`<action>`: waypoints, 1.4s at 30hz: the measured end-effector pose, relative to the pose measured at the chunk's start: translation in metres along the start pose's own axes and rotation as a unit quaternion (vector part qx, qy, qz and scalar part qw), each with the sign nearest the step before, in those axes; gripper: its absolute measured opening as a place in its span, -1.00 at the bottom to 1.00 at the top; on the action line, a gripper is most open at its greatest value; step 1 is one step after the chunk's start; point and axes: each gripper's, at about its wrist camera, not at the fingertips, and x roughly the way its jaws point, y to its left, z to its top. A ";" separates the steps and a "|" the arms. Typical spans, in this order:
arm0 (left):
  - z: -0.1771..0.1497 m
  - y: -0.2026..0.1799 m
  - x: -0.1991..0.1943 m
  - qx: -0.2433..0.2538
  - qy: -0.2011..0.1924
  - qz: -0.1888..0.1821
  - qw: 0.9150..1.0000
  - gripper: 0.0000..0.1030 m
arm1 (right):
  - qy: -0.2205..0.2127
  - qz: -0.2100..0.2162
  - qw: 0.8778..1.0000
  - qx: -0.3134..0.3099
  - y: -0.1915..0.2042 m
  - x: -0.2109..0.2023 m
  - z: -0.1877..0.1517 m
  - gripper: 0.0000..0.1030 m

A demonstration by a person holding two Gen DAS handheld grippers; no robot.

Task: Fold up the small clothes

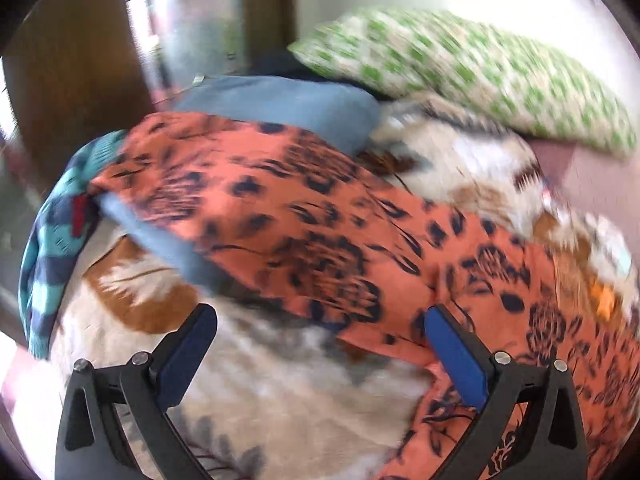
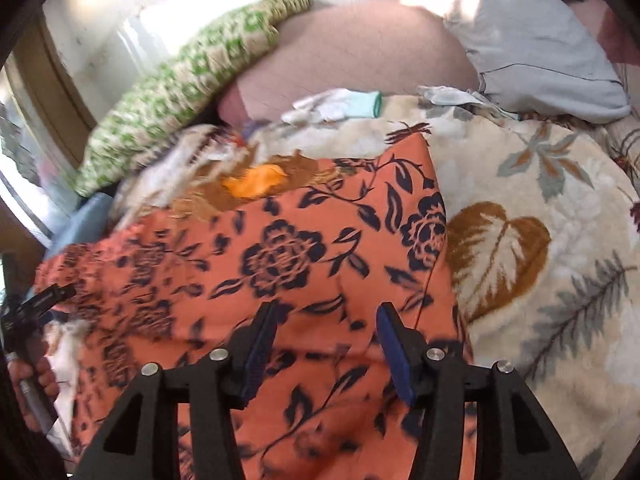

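An orange garment with a dark floral print [image 1: 304,216] lies spread on a cream leaf-patterned blanket [image 1: 280,400]. It also shows in the right wrist view [image 2: 280,248]. My left gripper [image 1: 320,316] is open and empty, above the garment's near edge; its right finger [image 1: 452,352] is over the cloth. My right gripper [image 2: 326,312] is open and empty, directly above the garment. The left gripper's tip shows at the far left of the right wrist view [image 2: 44,300].
A blue cloth [image 1: 280,108] and a teal-and-navy striped cloth [image 1: 52,248] lie at the garment's far side. A green-patterned pillow [image 1: 460,68] and a grey pillow [image 2: 532,40] lie behind. Small white and teal clothes [image 2: 340,104] lie on the blanket [image 2: 540,240].
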 end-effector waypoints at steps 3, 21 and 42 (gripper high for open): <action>0.008 0.053 -0.008 -0.073 0.002 0.006 0.997 1.00 | 0.001 0.024 1.000 -0.016 0.013 -0.013 -0.012 0.13; 0.103 0.220 0.091 -0.285 0.099 -0.105 0.948 0.84 | 0.046 0.086 0.994 -0.056 0.039 0.005 -0.011 0.13; 0.136 0.149 0.059 -0.175 -0.002 -0.138 0.975 -0.89 | 0.003 0.068 0.998 -0.018 0.015 0.010 0.003 0.13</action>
